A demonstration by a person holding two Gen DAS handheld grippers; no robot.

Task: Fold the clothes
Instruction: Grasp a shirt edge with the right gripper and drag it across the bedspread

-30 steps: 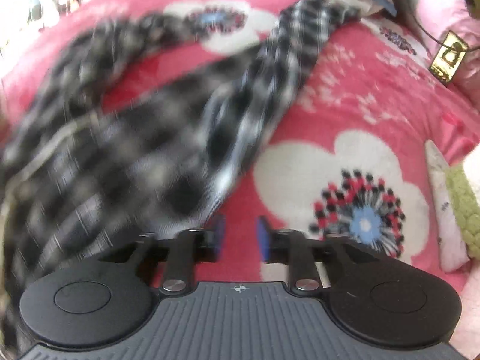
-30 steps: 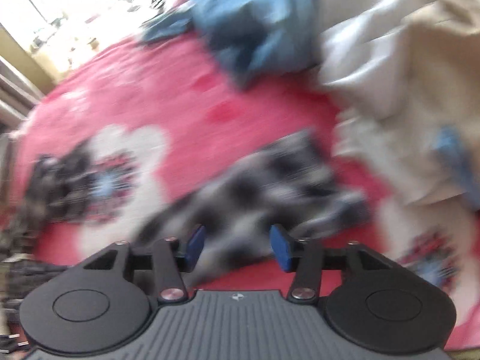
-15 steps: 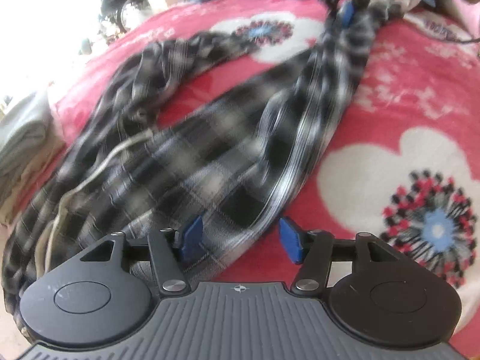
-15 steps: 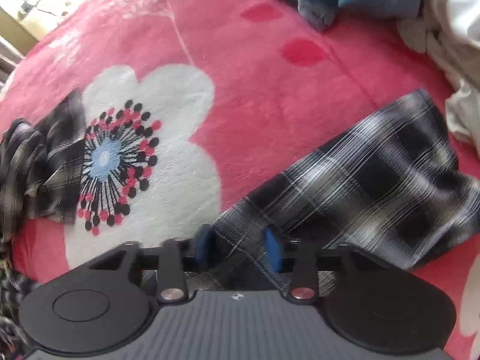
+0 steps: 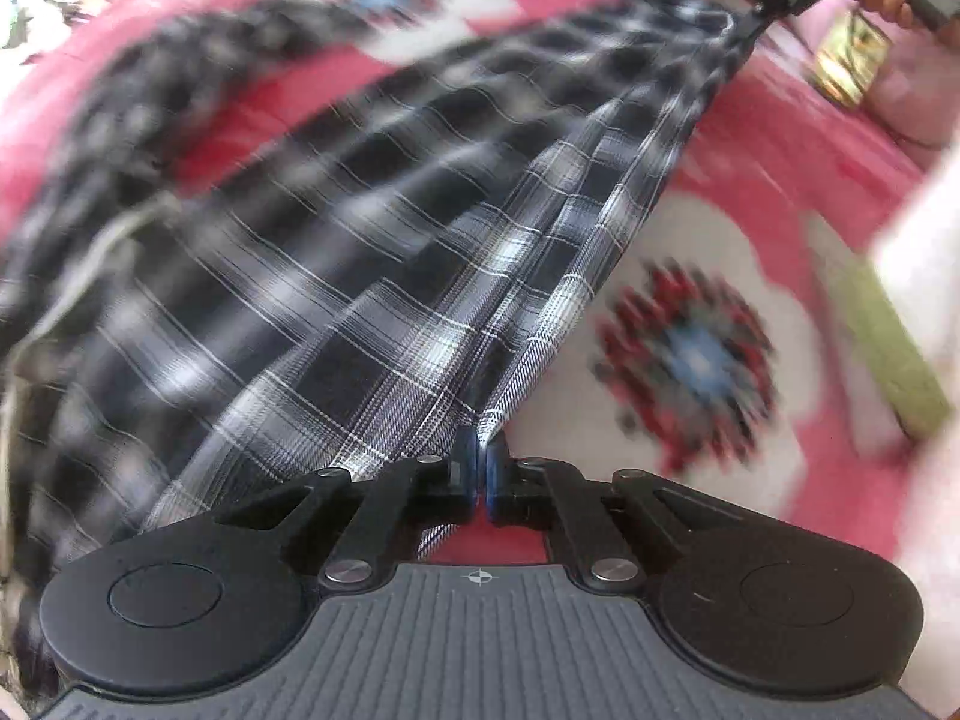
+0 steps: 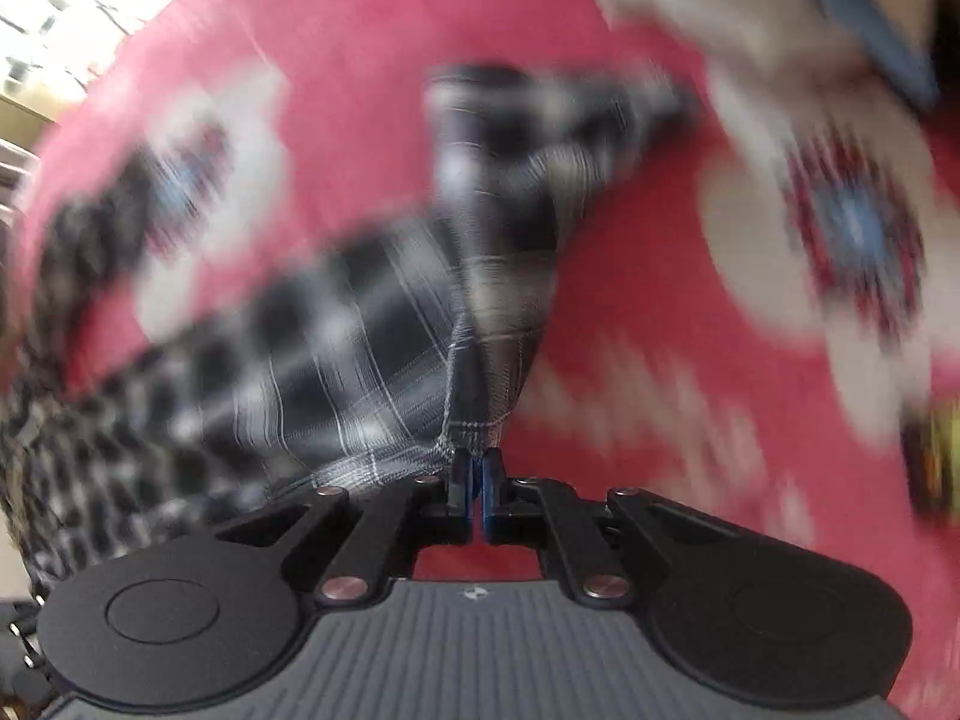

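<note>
- Plaid shirt [image 5: 372, 276]: stretched above the pink floral blanket [image 5: 780, 138], long axis running from my left gripper [image 5: 479, 468] away to my right gripper [image 6: 477, 474]
- Both grippers: pressed together, each pinching an opposite shirt end

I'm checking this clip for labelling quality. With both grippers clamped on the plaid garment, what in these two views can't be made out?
- Left wrist view: which part of the black-and-white plaid garment the left gripper pinches; motion blur smears the far cloth.
- Right wrist view: the pile of pale and blue clothes is blurred and cut by the top edge.
- Right wrist view: the right gripper holds a bunched fold; the garment's outline is unreadable.
</note>
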